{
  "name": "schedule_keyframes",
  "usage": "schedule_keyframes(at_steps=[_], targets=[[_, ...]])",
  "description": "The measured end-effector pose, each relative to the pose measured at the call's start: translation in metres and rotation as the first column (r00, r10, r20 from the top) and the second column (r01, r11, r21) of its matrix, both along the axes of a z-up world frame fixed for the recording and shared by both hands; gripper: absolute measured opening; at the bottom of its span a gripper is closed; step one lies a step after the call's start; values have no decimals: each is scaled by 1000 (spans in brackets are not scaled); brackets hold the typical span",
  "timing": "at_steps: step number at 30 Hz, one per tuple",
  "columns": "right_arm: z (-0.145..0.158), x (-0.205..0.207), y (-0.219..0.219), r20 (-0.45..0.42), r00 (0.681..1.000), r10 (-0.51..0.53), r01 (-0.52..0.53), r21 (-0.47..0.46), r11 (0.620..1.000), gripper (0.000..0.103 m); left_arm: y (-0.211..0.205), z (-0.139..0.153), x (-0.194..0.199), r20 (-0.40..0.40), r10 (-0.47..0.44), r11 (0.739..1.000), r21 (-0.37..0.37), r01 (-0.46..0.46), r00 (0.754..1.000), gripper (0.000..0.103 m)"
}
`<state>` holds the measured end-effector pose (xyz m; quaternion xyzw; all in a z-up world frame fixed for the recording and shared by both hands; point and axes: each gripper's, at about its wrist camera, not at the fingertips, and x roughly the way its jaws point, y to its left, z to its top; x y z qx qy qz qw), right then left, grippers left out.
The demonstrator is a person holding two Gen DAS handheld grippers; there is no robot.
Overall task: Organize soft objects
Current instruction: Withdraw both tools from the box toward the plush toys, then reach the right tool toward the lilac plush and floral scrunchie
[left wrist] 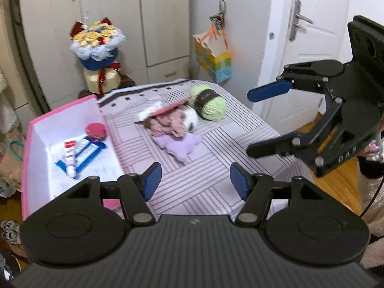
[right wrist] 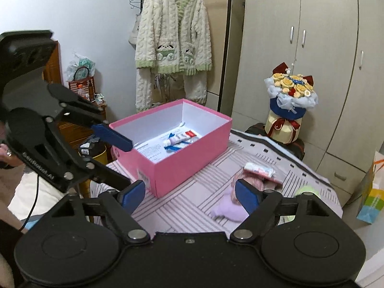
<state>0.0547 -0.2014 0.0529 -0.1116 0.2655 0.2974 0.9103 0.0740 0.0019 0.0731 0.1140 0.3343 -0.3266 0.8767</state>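
Left wrist: fuzzy green yarn ball [left wrist: 211, 104]

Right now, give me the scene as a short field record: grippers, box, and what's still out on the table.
left gripper: open, holding nothing
right gripper: open, holding nothing
pink box: on the table, lid off
in box: tube, blue frame, round red item
on tablecloth: green yarn ball, purple plush, pink fabric, small packet
pile position: beside the box, apart from it

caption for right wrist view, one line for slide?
Right tool open above striped table, facing pink box; left tool open beside it.
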Motion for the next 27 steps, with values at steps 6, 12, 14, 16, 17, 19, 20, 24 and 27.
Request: schedule_keyframes(at_steps=[6,12,14,16,17,19,20,24,27], targets=[[-29,2,-16,-38,999,13,-11,34,999,86,-22,-21,14,-24,-24,1000,0,24,999,63],[-60,20,-31,-56,998,39,-33,103,994,88,-31,-43,37,-25,-5,994,-105,2,1000,62],[-69,22,-35,-24,997,71,-68,128,989,88,-31,-49,45,-41,-8,989,-145,2,999,62],[-77,29,-36,-17,998,60,-57,125,990,88,-33,-55,51,-19,6,987,-160,-9,1000,62],[-80,34,-37,-19,999,49,-47,123,991,88,-36,-58,53,-3,18,988,-152,-18,1000,62],[-87,44,-39,-23,999,29,-26,130,991,88,-42,-63,57,36,36,990,-139,-30,999,62],[-92,51,-41,-29,999,20,-16,142,990,88,-45,-67,60,48,34,991,-134,-27,998,62],[-112,77,-45,-54,999,-4,14,174,985,88,-57,-83,76,40,39,989,-143,-32,998,60],[-127,96,-42,-73,997,-21,32,161,986,88,-65,-100,95,8,90,986,-143,-88,996,53]])
